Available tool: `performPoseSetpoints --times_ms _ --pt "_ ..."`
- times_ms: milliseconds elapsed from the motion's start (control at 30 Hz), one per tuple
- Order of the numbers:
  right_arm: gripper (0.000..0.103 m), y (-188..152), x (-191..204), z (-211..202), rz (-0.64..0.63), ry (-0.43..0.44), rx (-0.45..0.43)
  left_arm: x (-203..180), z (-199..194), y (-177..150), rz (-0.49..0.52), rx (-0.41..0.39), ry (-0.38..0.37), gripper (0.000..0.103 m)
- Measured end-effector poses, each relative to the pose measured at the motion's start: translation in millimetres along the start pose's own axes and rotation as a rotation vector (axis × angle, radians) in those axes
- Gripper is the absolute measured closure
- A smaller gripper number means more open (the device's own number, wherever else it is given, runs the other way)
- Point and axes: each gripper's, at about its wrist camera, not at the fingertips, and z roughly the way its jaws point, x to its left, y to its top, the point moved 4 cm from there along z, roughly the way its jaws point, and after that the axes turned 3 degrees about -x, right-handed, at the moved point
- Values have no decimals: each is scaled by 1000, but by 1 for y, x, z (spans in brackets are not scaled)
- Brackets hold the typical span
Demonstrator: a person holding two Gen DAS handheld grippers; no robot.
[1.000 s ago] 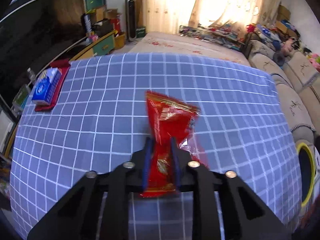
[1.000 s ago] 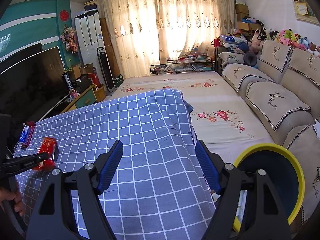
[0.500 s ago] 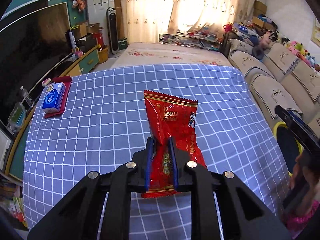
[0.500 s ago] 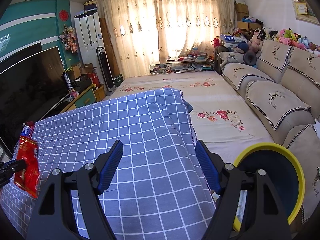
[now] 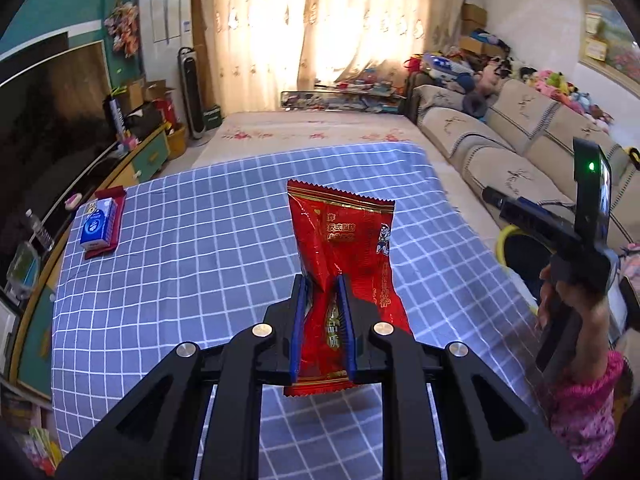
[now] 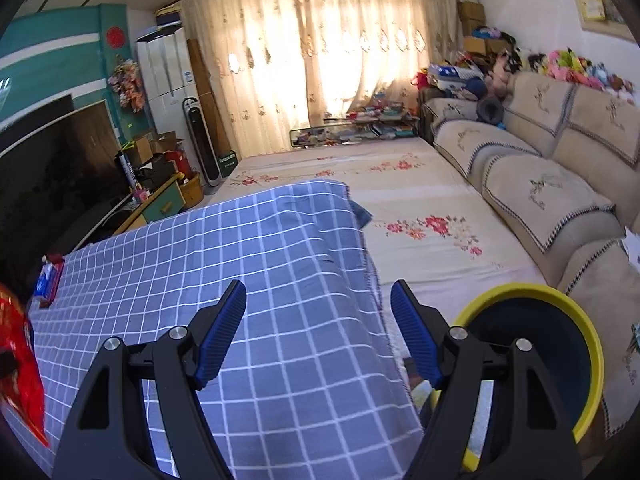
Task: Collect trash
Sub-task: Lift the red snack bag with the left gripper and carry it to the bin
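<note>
A red snack wrapper (image 5: 344,248) stands upright in my left gripper (image 5: 323,284), whose blue pads are shut on its lower half, well above the blue checked tablecloth (image 5: 192,264). The same red wrapper (image 6: 20,364) shows blurred at the left edge of the right wrist view. My right gripper (image 6: 318,300) is open with nothing between its fingers, over the cloth's right edge. Just right of it on the floor sits a yellow-rimmed dark bin (image 6: 536,344); in the left wrist view the bin (image 5: 516,244) is partly hidden behind the person's hand and the other gripper.
A blue tissue pack (image 5: 96,226) lies on a red mat at the cloth's far left corner. A beige sofa (image 6: 548,184) runs along the right, a floral-covered surface (image 6: 420,216) lies beyond the table, and a TV with a cabinet stands on the left.
My left gripper has lifted the red wrapper off the cloth and carried it toward the right; the right hand and bin have come into its view. The right gripper has hardly moved.
</note>
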Motion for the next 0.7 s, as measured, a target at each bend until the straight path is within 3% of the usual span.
performPoseSetpoints --times_ms 167,333,500,700 --pt "30 4 -46 -48 46 -42 -51 -19 -7 3 31 -10 -43 86" --pt "28 -15 -99 -105 73 -146 -98 -52 1 14 64 -1 -121 86" --pt "27 -37 -146 -143 101 -267 -102 -118 22 23 144 38 -240 86" --pt "27 -45 -183 -170 144 -327 -121 -218 62 30 236 121 -395 86"
